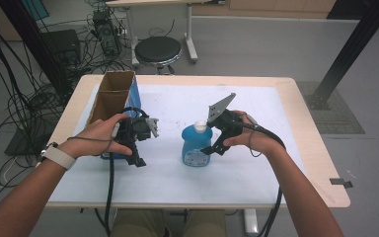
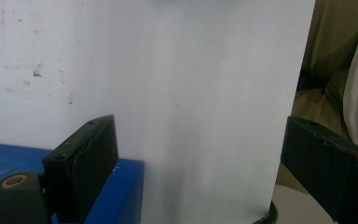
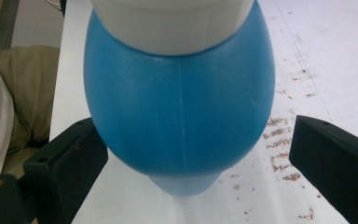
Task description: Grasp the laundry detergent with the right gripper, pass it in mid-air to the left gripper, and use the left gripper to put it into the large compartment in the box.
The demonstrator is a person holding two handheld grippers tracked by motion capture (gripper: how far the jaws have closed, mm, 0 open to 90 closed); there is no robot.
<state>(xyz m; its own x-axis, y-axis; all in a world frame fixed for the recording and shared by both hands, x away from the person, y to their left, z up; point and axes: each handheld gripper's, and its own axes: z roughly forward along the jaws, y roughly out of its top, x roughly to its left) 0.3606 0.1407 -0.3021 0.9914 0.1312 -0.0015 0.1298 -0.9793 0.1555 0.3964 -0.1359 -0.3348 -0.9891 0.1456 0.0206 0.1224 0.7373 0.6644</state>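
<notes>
Clearly the step in hand is closing the right tongs [image 1: 216,140] on the rounded blue plastic bottle with a white cap [image 1: 196,144], which stands upright on the white-topped desk [image 1: 256,168] near its middle. In the right gripper view the bottle [image 3: 179,107] sits between the two black jaws, which are spread wide and appear clear of its sides. To grip well, I would centre the bulge between the jaws and close low on the body, below the cap, squeezing gently since thin plastic may dent or slip. The left tongs [image 1: 134,143] are also released, empty, beside the tall open cardboard box with blue sides [image 1: 114,106]; steadying that box could come next.
</notes>
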